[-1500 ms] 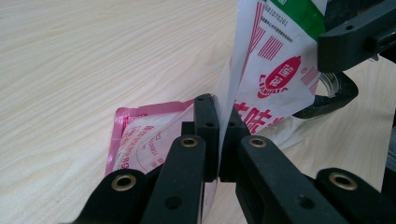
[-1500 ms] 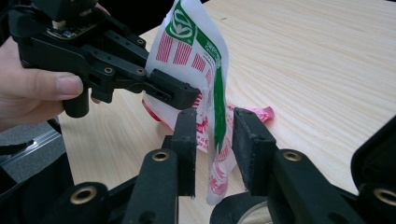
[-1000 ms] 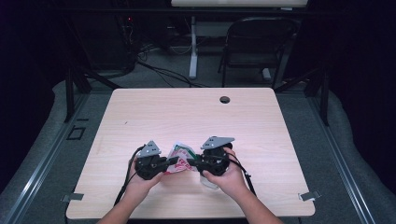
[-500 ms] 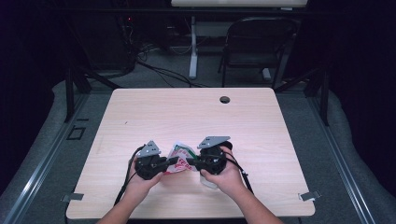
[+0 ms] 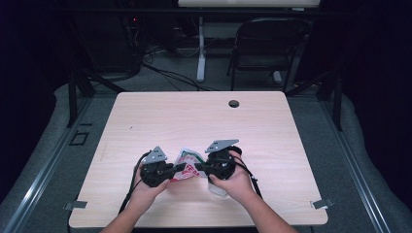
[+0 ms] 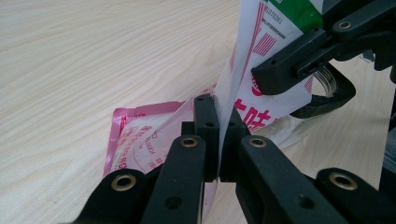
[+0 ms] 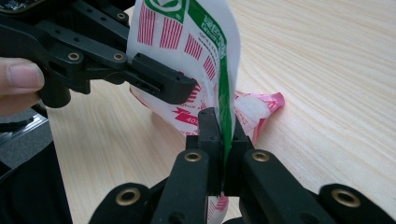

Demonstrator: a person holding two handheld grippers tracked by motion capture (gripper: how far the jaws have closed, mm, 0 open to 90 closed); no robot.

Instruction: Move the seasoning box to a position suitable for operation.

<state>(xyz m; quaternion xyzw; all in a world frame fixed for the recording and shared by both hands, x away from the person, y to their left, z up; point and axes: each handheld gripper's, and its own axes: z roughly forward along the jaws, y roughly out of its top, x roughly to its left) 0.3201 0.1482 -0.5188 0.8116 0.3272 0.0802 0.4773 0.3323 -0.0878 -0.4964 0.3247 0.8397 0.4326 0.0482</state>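
A white plastic packet (image 5: pixel 188 159) with red stripes and a green band stands between my two grippers, near the table's front edge. My left gripper (image 5: pixel 181 168) is shut on the packet's one edge (image 6: pixel 247 112); its pads (image 6: pixel 206 116) pinch the film. My right gripper (image 5: pixel 199 168) has just been closing and is now shut on the green edge (image 7: pixel 227 107) of the packet (image 7: pixel 187 37). The packet's pink lower end (image 6: pixel 140 135) lies on the wood. In each gripper view the other gripper's jaw reaches in: right (image 6: pixel 299 60), left (image 7: pixel 154 79).
The light wooden table (image 5: pixel 194 121) has a round cable hole (image 5: pixel 233 103) near its far edge. A folding chair (image 5: pixel 267 43) and cables stand on the floor beyond it. A thumb (image 7: pixel 18 77) rests on the left gripper's body.
Both hands keep their place with the packet between them. The right gripper's jaws have drawn together on the packet's edge.
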